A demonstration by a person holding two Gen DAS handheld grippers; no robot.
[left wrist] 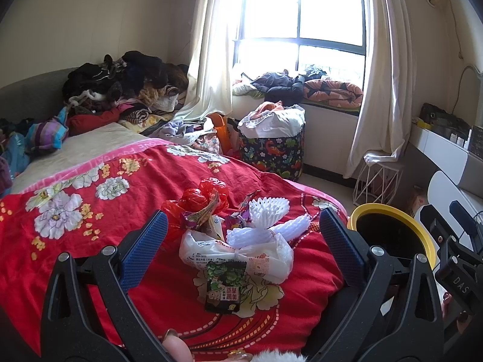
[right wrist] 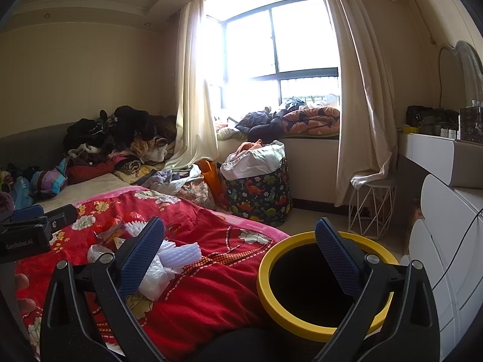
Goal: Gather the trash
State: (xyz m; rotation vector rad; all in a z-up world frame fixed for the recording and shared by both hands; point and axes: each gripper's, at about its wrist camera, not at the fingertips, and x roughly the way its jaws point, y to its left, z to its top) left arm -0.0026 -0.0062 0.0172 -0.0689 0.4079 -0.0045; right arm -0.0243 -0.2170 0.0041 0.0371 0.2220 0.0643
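Observation:
A heap of trash lies on the red flowered blanket (left wrist: 90, 241): a white plastic bag (left wrist: 235, 253), white foam fruit netting (left wrist: 265, 214), a crumpled red bag (left wrist: 205, 196) and a dark snack packet (left wrist: 223, 286). My left gripper (left wrist: 241, 238) stands open, its blue pads on either side of the heap without touching it. My right gripper (right wrist: 241, 247) is open and empty, hovering between the bed edge and the bin. The yellow-rimmed black bin (right wrist: 323, 286) stands beside the bed, also in the left wrist view (left wrist: 392, 235). The foam netting (right wrist: 181, 253) shows behind the right gripper's left finger.
Clothes are piled (left wrist: 120, 84) at the head of the bed. A dinosaur-print hamper (left wrist: 271, 147) stands below the window, a white wire stool (right wrist: 371, 208) by the curtain, and a white dresser (right wrist: 446, 226) on the right. A person's fingers (left wrist: 178, 347) hold the left gripper.

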